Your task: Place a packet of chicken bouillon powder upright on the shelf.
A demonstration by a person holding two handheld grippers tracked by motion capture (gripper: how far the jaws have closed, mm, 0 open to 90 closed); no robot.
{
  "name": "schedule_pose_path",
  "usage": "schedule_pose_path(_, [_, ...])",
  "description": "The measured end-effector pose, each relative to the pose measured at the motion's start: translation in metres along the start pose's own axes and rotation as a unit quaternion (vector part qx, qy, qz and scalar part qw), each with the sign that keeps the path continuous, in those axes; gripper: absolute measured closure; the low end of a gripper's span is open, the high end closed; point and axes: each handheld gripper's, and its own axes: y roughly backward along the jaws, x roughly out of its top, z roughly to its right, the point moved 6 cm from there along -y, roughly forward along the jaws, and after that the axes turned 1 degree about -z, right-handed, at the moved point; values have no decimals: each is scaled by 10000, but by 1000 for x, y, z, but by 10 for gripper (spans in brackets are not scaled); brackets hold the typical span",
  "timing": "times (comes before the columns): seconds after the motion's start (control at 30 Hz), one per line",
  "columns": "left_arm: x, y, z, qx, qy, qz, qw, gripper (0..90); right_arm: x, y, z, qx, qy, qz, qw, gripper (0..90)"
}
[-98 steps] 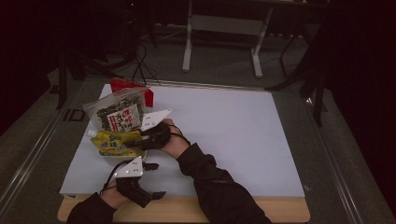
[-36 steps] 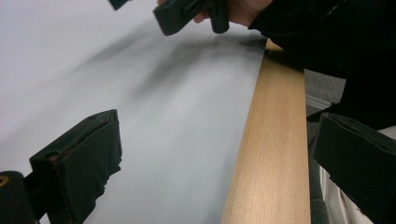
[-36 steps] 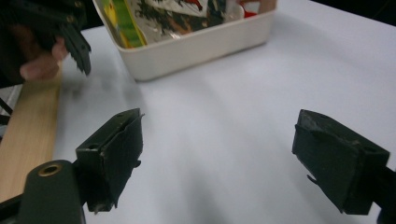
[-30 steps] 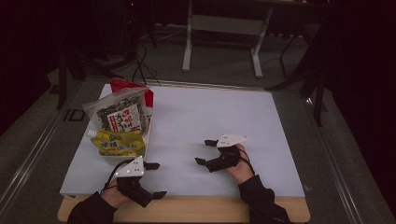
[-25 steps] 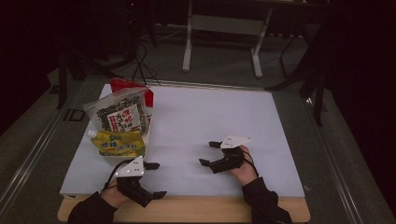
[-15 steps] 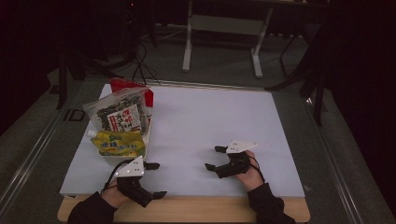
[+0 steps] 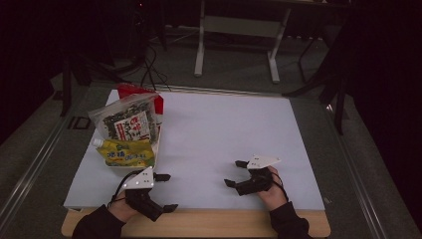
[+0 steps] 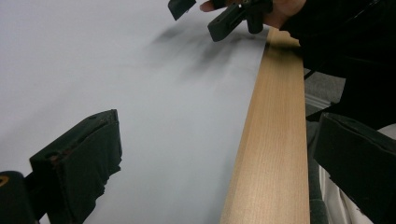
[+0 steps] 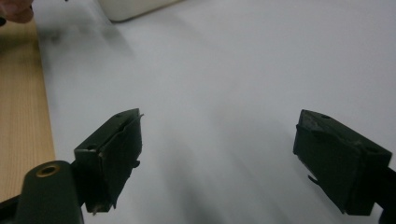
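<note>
**Both grippers empty at the near edge; snack packs sit in the tray at far left**

The white tray point(image 7: 158, 149) stands on the white mat point(image 7: 224, 129) toward its left side. It holds three packs. A yellow pack point(image 7: 124, 153) lies flat at the near end, its white cap pointing left past the tray's rim. A clear bag point(image 7: 127, 122) of dark snack pieces with a red-and-white label leans tilted behind it, overlapping its far edge. A red pack point(image 7: 137, 91) stands at the back, mostly hidden by the clear bag.

The left gripper point(image 7: 164, 191) rests at the mat's near left corner, just in front of the tray, jaws spread wide with nothing between them. In the left gripper view one jaw hangs over the mat and the other past the wooden table edge point(image 8: 271, 154).

The right gripper point(image 7: 236, 173) lies near the mat's near edge, right of centre, well apart from the tray. Its jaws are also parted and empty, pointing left across bare mat. In the right gripper view a corner of the tray point(image 9: 135, 7) shows at the top.
</note>
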Motion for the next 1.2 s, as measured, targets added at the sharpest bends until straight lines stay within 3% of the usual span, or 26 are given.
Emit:
schedule_pose_path(0.17, [0, 0, 0, 3, 1, 0, 10000, 21, -6, 0, 0, 6, -58, -63, 10000, 151])
schedule_pose_path(0.33, [-1, -1, 0, 0, 1, -9, 10000, 21, -7, 1, -1, -125, 34, -85, 9999, 148])
schedule_pose_path(0.43, [-1, -1, 0, -1, 3, -11, 10000, 21, -7, 1, -2, -89, 45, -67, 9999, 147])
schedule_pose_path(0.67, [-3, -3, 0, 4, 29, -23, 10000, 21, -2, 2, -1, -123, 151, 130, 9997, 143])
schedule_pose_path(0.87, [-4, -3, 0, -2, 32, -38, 10000, 21, 0, 5, 3, -41, 11, 380, 9993, 142])
schedule_pose_path(1.2, [-4, -3, -1, 15, 16, -46, 10000, 21, -1, 2, 1, -20, 42, 282, 9996, 140])
